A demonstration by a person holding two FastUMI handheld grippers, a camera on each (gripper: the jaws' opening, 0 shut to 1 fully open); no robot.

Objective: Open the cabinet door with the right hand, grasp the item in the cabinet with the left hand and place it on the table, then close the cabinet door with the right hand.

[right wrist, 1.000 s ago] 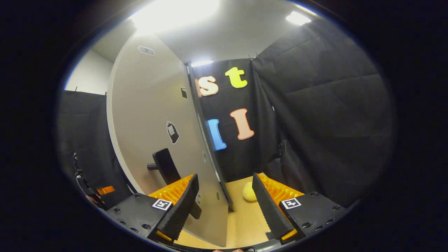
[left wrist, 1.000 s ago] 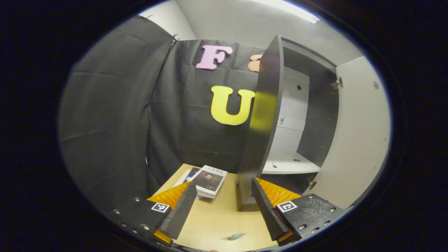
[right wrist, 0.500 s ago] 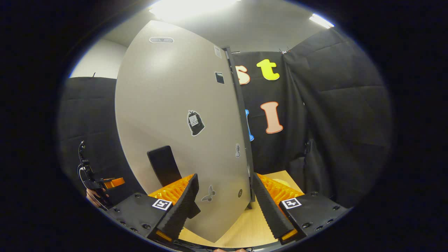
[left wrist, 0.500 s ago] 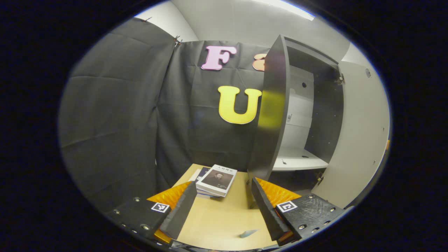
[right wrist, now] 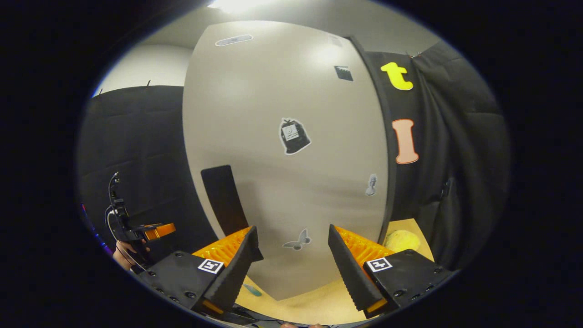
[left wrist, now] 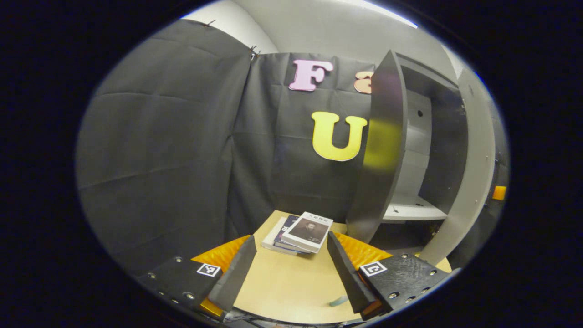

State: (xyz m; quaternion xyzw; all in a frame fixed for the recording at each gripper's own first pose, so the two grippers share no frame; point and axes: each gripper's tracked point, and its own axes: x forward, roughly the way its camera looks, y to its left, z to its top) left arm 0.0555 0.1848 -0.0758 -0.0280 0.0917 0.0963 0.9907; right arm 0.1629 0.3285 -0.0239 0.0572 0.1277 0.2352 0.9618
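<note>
now books (left wrist: 302, 232) on table (left wrist: 287, 287), beyond spread left hand-held gripper (left wrist: 291, 269).

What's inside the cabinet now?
In the left gripper view the cabinet shows a bare pale shelf with nothing standing on it. The half-closed door and the side panel cover the rest, and the space below the shelf is too dark to tell.

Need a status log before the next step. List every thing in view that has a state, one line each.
Cabinet door: partly open, not latched.
Cabinet: interior visible, white shelf bare where visible.
Books: stacked flat on the table.
Left gripper: open, holding nothing.
Right gripper: open, facing the door's front, fingers not on the handle.
Yellow ball: resting on the table.
</note>
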